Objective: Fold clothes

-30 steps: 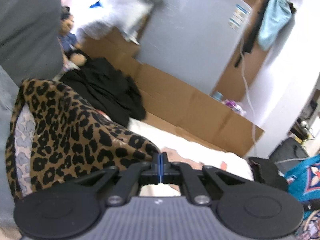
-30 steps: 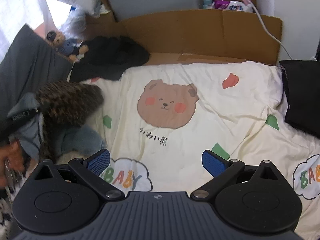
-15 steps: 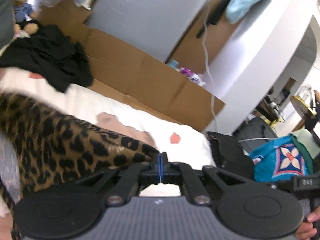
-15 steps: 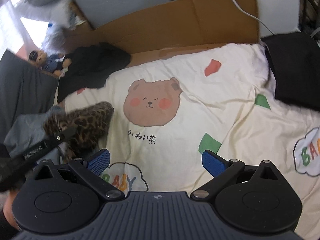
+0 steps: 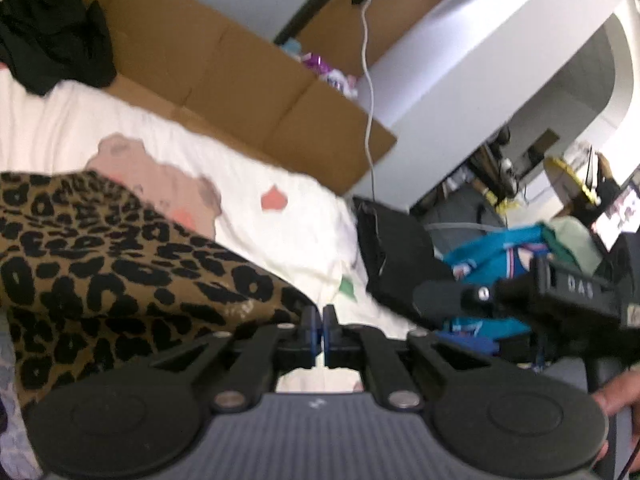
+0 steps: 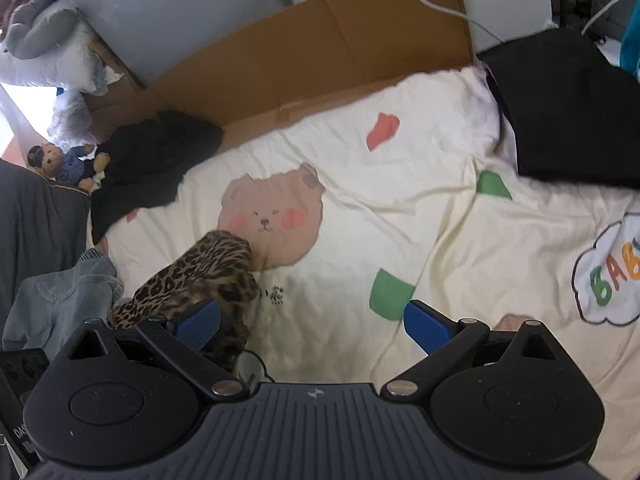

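My left gripper [image 5: 319, 320] is shut on an edge of a leopard-print garment [image 5: 104, 264], which stretches away to the left above the cream bed cover [image 5: 280, 224]. In the right wrist view the leopard-print garment [image 6: 200, 280] hangs bunched at the lower left, over the bear print on the bed cover [image 6: 400, 216]. My right gripper [image 6: 312, 324] is open and empty, its left fingertip just in front of the garment. The right gripper also shows in the left wrist view [image 5: 472, 340], low at the right.
A black garment pile [image 6: 152, 164] and a teddy bear [image 6: 60, 160] lie at the back left. A denim garment [image 6: 60, 300] lies at the left. A folded black garment [image 6: 568, 112] sits at the right edge. Cardboard [image 6: 320, 52] lines the far side.
My left gripper has carried the leopard garment rightward, from the left side toward the middle of the bed. My right gripper has moved in beside the garment and stays open.
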A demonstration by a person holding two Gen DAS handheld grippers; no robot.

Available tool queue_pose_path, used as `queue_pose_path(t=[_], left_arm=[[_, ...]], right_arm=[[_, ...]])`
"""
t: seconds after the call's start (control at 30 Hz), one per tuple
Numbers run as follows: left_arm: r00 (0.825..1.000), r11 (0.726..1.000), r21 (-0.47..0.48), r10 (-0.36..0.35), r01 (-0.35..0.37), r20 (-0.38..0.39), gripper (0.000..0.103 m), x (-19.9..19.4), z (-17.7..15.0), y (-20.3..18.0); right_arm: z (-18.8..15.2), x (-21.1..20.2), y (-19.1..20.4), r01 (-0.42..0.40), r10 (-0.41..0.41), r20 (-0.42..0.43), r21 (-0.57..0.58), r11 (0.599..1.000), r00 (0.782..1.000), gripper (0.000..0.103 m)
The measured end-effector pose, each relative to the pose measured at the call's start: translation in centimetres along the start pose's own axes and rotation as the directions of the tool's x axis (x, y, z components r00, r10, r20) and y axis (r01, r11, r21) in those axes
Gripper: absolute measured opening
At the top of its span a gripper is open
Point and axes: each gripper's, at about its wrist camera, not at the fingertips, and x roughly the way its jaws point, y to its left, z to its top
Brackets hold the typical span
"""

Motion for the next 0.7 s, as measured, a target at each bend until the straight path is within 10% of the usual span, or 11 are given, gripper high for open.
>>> queue_pose_path(t=[0.37, 0.7], left_arm=[[0.986, 0.982, 0.098, 0.154, -0.161, 0.070, 0.046, -8.5, 2.6, 3.3], [0.879, 0.893, 0.006, 0.442, -0.450, 0.178, 0.065, -14.1, 8.0, 10.6]], right_arm=[[-1.1, 0.7, -1.4, 0.017, -0.017, -0.011, 0.043, 0.999, 1.000, 0.101], [-3.4, 1.1, -1.8, 0.013, -0.012, -0.018, 0.045, 0.999, 1.000, 0.101]])
